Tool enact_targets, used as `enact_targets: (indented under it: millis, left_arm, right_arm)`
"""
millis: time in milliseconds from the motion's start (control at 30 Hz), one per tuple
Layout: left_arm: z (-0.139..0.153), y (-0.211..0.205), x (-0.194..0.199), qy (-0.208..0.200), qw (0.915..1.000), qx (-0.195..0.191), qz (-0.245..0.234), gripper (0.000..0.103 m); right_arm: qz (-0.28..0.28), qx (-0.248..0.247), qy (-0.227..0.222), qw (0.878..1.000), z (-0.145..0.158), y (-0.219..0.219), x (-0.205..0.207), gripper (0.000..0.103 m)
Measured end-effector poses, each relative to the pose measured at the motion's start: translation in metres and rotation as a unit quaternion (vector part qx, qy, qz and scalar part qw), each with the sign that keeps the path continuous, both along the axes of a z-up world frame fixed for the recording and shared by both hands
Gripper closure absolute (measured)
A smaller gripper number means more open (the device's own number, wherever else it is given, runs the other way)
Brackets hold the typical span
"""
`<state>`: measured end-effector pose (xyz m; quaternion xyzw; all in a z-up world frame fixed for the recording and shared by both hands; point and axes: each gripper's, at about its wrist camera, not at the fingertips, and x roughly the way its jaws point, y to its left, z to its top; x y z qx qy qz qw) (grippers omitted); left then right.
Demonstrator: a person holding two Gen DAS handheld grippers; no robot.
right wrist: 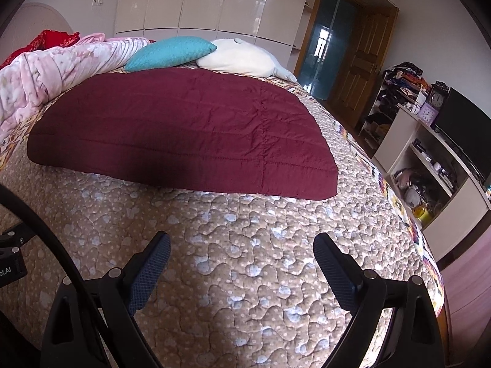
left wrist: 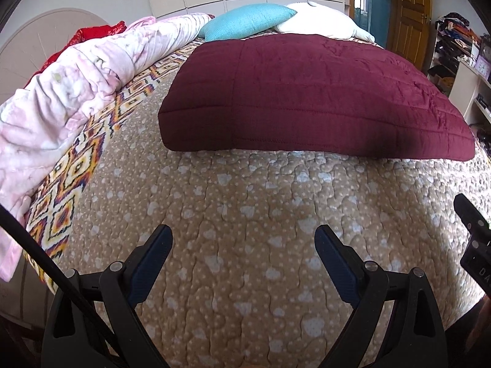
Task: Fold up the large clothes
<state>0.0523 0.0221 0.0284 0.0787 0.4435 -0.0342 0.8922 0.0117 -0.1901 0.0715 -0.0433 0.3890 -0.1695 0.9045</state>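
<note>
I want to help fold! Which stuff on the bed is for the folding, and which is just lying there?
For the folding:
- maroon quilted blanket, lying flat
- left tongs and right tongs, both open, holding nothing

Just lying about:
- teal pillow
- white pillow
- pink blanket, bunched along the bed's edge
- red cloth

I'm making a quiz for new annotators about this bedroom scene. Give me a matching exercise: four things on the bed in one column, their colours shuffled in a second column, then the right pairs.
Things:
1. folded quilted blanket
2. square cushion
3. plush pillow
4. rolled-up comforter

Colours:
A. turquoise
B. pink and white
C. maroon
D. cream white

Pairs: 1-C, 2-A, 3-D, 4-B

Both the left gripper and the right gripper are open above the bedspread.
</note>
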Motion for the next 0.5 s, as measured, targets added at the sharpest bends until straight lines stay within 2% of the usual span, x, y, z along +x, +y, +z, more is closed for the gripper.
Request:
enact_targets:
  millis: [500]
  left_arm:
    - [-0.009, 0.012, 0.032, 0.010, 0.9997, -0.009, 0.021, 0.010]
  right_arm:
    - [0.004, 0.001, 0.021, 1.000, -0.014, 0.000, 0.031, 0.007]
